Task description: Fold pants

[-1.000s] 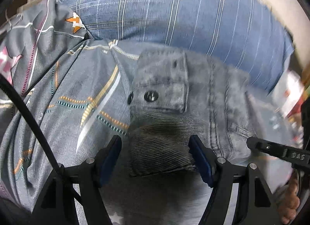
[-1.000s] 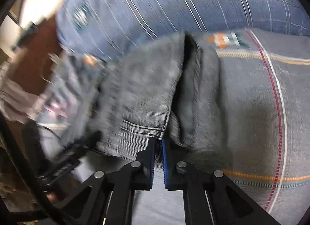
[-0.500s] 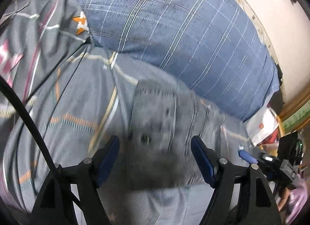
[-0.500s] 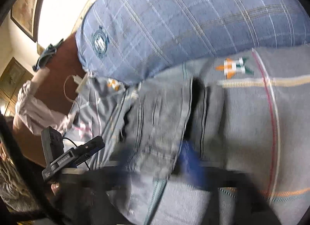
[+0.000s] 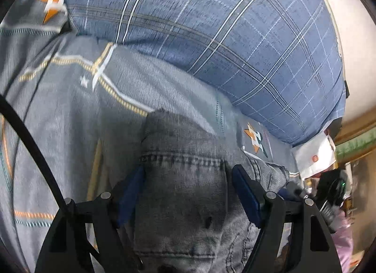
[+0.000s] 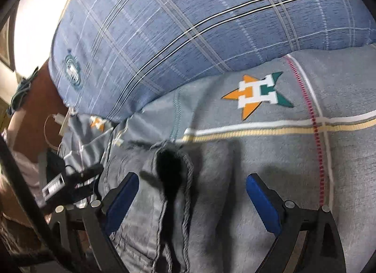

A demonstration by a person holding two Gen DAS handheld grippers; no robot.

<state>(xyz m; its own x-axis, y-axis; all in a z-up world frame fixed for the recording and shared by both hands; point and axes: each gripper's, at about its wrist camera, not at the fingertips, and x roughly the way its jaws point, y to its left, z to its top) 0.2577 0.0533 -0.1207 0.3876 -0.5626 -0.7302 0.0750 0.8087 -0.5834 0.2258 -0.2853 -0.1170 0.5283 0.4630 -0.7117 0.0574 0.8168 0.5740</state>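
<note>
Grey denim pants (image 5: 185,186) are lying bunched on a grey patterned bedsheet (image 6: 293,162), just below a blue plaid pillow (image 5: 211,38). The left gripper (image 5: 188,193) and right gripper (image 6: 191,200) are both hanging spread wide over the fabric, gripping nothing.

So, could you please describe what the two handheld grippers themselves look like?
Both look alike. The left gripper and right gripper each have a black angular frame with silver screw heads at the joints, and two fingers lined with blue pads. A black cable curves across the left edge of each view. No hands or sleeves are clearly visible.
</note>
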